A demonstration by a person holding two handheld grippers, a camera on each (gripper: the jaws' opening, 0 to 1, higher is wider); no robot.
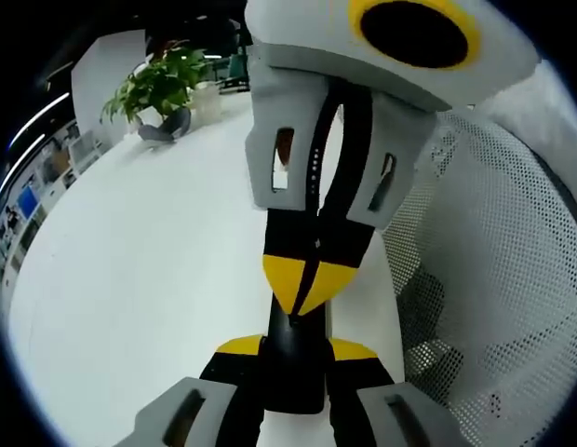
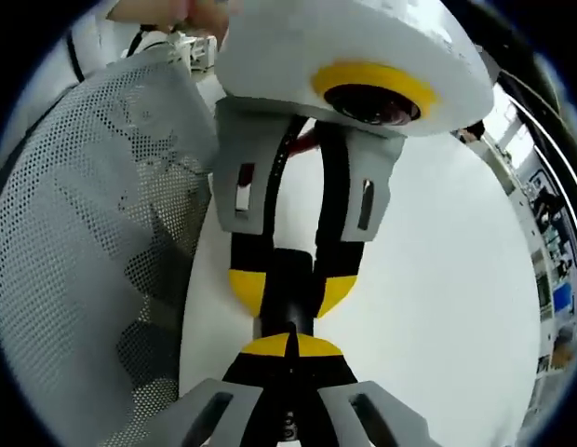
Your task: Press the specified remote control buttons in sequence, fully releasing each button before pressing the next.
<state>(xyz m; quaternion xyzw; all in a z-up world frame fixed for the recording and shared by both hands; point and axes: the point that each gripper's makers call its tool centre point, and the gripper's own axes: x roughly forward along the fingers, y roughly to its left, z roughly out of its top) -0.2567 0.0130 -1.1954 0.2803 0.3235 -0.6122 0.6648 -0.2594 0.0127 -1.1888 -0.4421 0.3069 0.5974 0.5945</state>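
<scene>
A slim black remote control [image 1: 294,377] stands between the yellow-tipped jaws of my left gripper [image 1: 295,350], which is shut on its sides. My right gripper [image 1: 308,285] comes down from the top of the left gripper view, its two yellow tips shut together and resting on the remote's upper end. In the right gripper view my right gripper [image 2: 290,346] is shut at the bottom, its tips against the remote [image 2: 290,279]. The left gripper [image 2: 290,291] clamps the remote from above. The remote's buttons are hidden.
A white table [image 1: 149,279] lies under both grippers. A potted plant [image 1: 158,88] stands at its far end. A white mesh chair [image 1: 493,279] [image 2: 93,233] sits close beside the table edge. A person's hand [image 2: 181,14] shows at the top.
</scene>
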